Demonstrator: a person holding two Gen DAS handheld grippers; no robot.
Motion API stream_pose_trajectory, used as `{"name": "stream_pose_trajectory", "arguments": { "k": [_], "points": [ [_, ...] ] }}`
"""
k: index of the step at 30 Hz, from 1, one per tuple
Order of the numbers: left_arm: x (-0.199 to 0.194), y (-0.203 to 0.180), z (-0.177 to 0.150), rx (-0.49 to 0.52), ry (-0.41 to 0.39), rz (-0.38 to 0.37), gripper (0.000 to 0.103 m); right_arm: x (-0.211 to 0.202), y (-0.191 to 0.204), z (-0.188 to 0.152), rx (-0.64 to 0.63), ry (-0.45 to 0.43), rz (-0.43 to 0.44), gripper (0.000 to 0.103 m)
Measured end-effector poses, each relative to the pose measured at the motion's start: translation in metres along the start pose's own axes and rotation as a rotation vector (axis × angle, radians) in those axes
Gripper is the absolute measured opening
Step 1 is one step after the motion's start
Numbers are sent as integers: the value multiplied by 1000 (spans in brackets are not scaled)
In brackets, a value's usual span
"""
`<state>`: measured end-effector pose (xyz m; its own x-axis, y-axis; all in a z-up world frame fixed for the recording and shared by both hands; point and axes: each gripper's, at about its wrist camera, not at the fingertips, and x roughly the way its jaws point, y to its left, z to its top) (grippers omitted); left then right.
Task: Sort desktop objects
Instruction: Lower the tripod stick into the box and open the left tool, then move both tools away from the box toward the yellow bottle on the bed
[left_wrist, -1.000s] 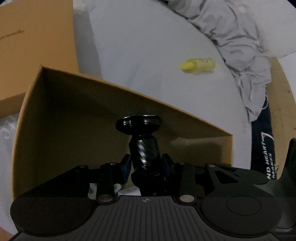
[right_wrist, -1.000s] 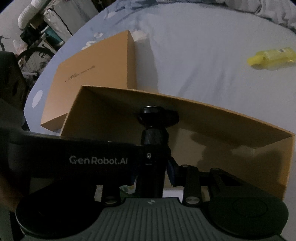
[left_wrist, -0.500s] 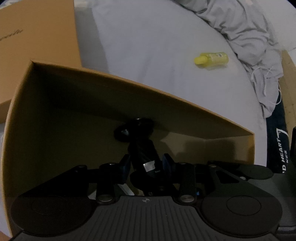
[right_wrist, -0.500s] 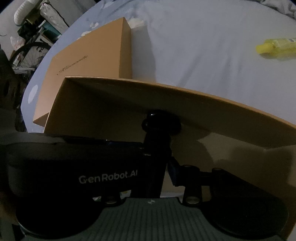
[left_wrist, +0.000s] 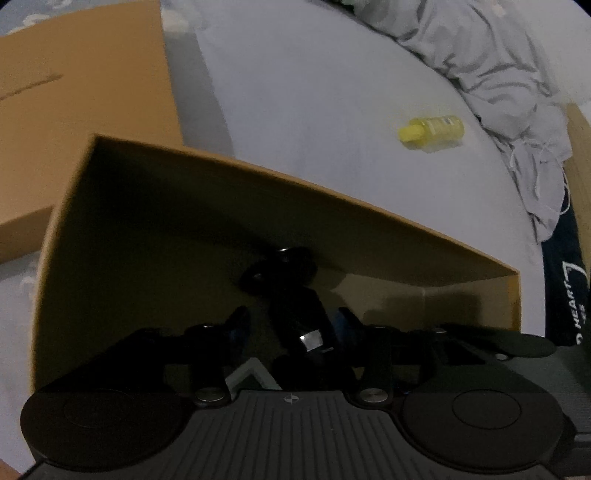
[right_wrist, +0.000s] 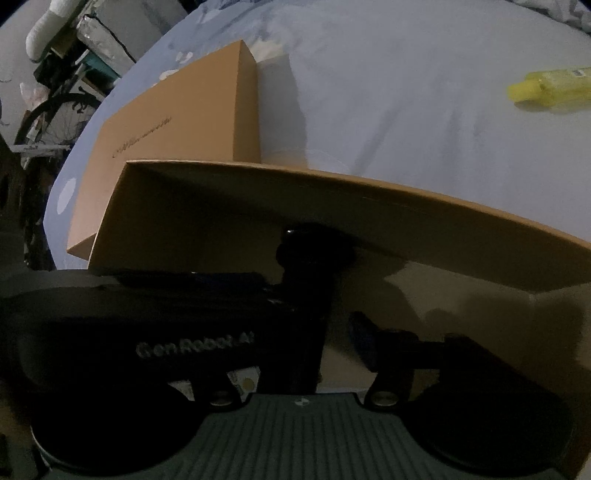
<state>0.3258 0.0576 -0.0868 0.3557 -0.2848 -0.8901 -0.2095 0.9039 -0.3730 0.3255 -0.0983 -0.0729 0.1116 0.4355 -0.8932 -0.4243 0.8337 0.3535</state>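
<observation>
left hand-held gripper (left_wrist: 291, 325): I'm pointing it down into the open cardboard box (left_wrist: 369, 206); jaws have just been opening and are standing partly apart, pads looking clear of the black mount (left_wrist: 291, 295) sitting between them.
right hand-held gripper (right_wrist: 310, 336): I'm aiming it into the same box (right_wrist: 369, 195) from the other side; jaws have just been opening here too. Only the right finger (right_wrist: 364, 339) is showing clear of the mount (right_wrist: 310, 266); the left one is hiding behind my other tool's body with the GenRobot.AI lettering (right_wrist: 192, 345).
black mount: a dark stubby post with a round disc head, lying inside the box, leaning with its head toward the far wall. Too dark to tell whether it's touching the box floor.
box floor: something pale is showing near the left jaw (left_wrist: 251, 376); can't tell what it is.
box lid (left_wrist: 81, 110): flat tan lid lying on the bed beyond the box's left corner, faint script on top.
yellow bottle (left_wrist: 432, 129): lying on its side on the bed sheet (left_wrist: 314, 110), well apart from the box, cap pointing left; also showing in the right view (right_wrist: 550, 85).
grey clothing (left_wrist: 498, 66): crumpled at the far right, past the bottle.
background: clutter and a bicycle wheel (right_wrist: 48, 118) beyond the bed edge.
</observation>
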Motion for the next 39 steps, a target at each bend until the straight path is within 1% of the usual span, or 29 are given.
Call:
{"name": "stream_pose_trajectory", "arguments": {
  "k": [2, 3, 4, 9, 15, 16, 17, 18, 22, 26, 27, 28, 29, 31, 32, 37, 39],
  "points": [
    [-3, 2, -1, -6, -6, 10, 61, -3, -1, -2, 4, -2, -1, 71],
    [-5, 3, -1, -7, -9, 17, 61, -4, 0, -3, 7, -4, -3, 80],
    [-8, 3, -2, -7, -13, 21, 61, -5, 0, -4, 11, -6, -4, 86],
    [-25, 5, -6, -3, -35, 21, 62, -13, 3, -10, 13, -13, -9, 90],
    [-47, 4, -14, -2, -62, 21, 64, -32, 6, -19, 20, -37, -33, 90],
    [-52, 3, -16, -1, -67, 17, 65, -36, 6, -20, 20, -45, -35, 90],
    [-56, 2, -18, 1, -72, 12, 70, -41, 7, -24, 18, -53, -36, 90],
    [-61, 0, -20, 4, -81, 7, 72, -46, 7, -27, 16, -61, -39, 90],
    [-80, -9, -26, 22, -113, -6, 73, -68, 10, -39, 9, -97, -50, 92],
    [-98, -17, -33, 40, -149, -27, 80, -84, 13, -51, 10, -128, -68, 92],
    [-103, -19, -35, 46, -160, -30, 81, -87, 13, -54, 12, -137, -68, 93],
    [-109, -21, -38, 52, -170, -32, 81, -91, 13, -57, 14, -148, -68, 101],
    [-115, -24, -40, 62, -183, -31, 81, -96, 14, -60, 17, -161, -67, 103],
    [-125, -30, -45, 85, -201, -25, 84, -106, 15, -67, 23, -187, -65, 103],
    [-130, -34, -48, 101, -208, -24, 87, -111, 16, -70, 23, -198, -64, 103],
    [-158, -49, -64, 177, -260, -18, 92, -135, 23, -83, 14, -249, -56, 103],
    [-170, -54, -68, 194, -284, -28, 97, -147, 26, -88, 14, -278, -55, 103]
  ]
}}
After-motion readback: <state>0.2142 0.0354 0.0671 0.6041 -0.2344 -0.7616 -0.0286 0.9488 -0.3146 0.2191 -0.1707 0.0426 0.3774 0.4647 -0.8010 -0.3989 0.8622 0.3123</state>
